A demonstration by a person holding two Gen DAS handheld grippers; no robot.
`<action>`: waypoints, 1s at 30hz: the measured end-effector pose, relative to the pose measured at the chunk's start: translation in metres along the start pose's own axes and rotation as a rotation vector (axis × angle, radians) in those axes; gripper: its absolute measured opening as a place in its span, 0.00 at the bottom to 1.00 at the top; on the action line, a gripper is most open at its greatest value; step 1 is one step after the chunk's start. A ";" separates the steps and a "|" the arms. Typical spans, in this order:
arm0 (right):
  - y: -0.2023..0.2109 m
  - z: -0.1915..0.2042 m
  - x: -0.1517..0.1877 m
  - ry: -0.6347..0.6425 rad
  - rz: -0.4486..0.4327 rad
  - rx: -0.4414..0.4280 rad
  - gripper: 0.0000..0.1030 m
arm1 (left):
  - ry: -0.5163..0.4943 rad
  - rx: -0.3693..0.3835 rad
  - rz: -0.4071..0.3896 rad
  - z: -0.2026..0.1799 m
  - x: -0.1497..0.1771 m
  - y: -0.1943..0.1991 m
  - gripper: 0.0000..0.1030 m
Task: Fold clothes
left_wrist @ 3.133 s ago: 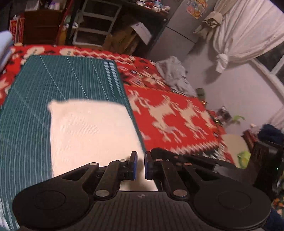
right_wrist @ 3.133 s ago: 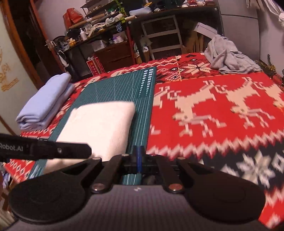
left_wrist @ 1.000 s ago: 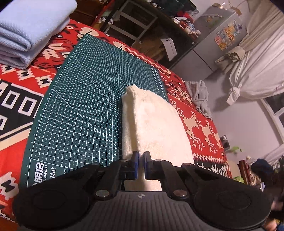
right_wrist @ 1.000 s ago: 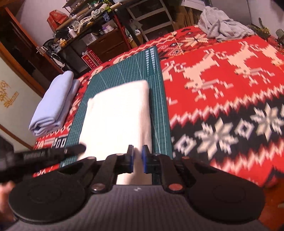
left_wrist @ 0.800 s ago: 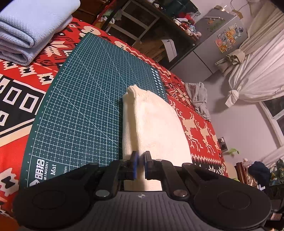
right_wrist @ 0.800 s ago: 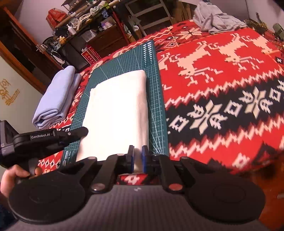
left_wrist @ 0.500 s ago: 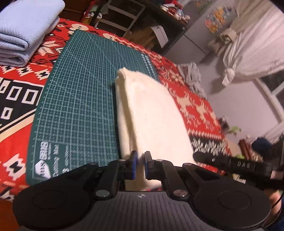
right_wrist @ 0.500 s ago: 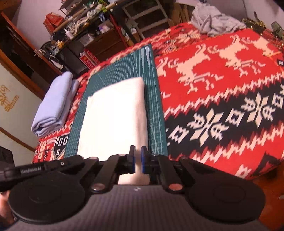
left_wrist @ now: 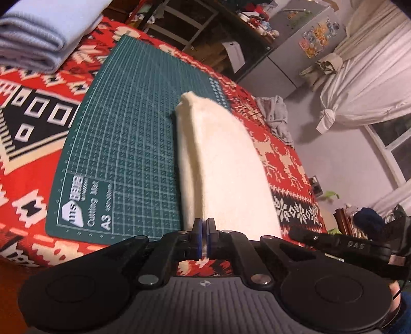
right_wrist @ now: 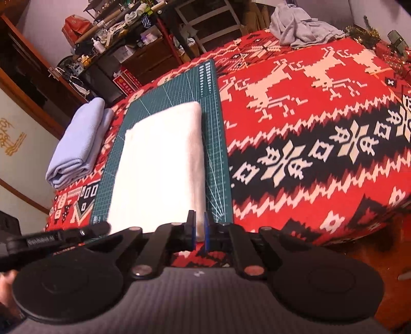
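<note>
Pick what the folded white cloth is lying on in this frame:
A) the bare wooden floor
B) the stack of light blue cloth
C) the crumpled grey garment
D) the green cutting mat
D: the white cloth lies flat on the green cutting mat, whose grid shows along both its long sides, while the blue cloth sits apart to the left and the grey garment lies at the far end of the bed.

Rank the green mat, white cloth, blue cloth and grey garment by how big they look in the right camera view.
1. Green mat, though partly covered.
2. White cloth.
3. Blue cloth and grey garment look similar; the garment lies farther off, so I won't rank them.
</note>
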State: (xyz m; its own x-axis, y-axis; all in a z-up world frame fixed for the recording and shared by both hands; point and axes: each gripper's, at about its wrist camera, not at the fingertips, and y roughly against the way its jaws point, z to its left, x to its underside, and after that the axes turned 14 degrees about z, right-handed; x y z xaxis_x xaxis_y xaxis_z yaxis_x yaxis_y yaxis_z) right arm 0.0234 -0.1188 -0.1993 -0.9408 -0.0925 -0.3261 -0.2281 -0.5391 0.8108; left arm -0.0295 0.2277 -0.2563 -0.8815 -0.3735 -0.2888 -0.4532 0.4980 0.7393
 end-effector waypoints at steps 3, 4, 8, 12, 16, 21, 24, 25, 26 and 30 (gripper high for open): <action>0.000 0.006 -0.004 0.035 -0.008 0.018 0.07 | 0.032 -0.004 -0.002 0.008 0.003 0.003 0.00; -0.001 0.009 -0.005 0.052 -0.012 0.029 0.07 | 0.040 0.005 -0.007 0.010 0.004 0.005 0.00; -0.003 0.022 -0.013 0.126 -0.035 0.059 0.08 | 0.044 0.028 -0.059 0.009 -0.001 0.015 0.03; -0.010 0.032 -0.023 0.150 -0.037 0.039 0.09 | 0.007 0.015 -0.088 -0.001 -0.024 0.011 0.11; -0.016 0.042 -0.028 0.172 -0.036 0.034 0.09 | -0.038 -0.018 -0.078 -0.010 -0.035 -0.006 0.20; -0.020 0.047 -0.030 0.197 -0.035 0.052 0.09 | -0.069 -0.040 -0.077 -0.012 -0.038 -0.017 0.04; -0.022 0.047 -0.029 0.206 -0.032 0.063 0.09 | -0.030 -0.018 -0.084 -0.003 -0.030 -0.012 0.04; -0.022 0.047 -0.029 0.209 -0.031 0.066 0.09 | -0.015 -0.010 -0.086 0.001 -0.028 -0.011 0.04; -0.024 0.049 -0.028 0.220 -0.032 0.074 0.09 | -0.003 -0.002 -0.087 0.003 -0.027 -0.010 0.04; -0.031 0.070 -0.028 0.342 -0.057 0.118 0.07 | 0.042 0.032 -0.091 0.009 -0.028 -0.010 0.04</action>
State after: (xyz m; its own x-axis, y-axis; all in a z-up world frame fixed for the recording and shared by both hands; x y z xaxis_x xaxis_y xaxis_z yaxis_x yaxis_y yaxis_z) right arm 0.0394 -0.0411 -0.1812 -0.7922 -0.3503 -0.4997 -0.3238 -0.4526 0.8308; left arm -0.0012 0.2405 -0.2607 -0.8307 -0.4504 -0.3272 -0.5355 0.4855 0.6910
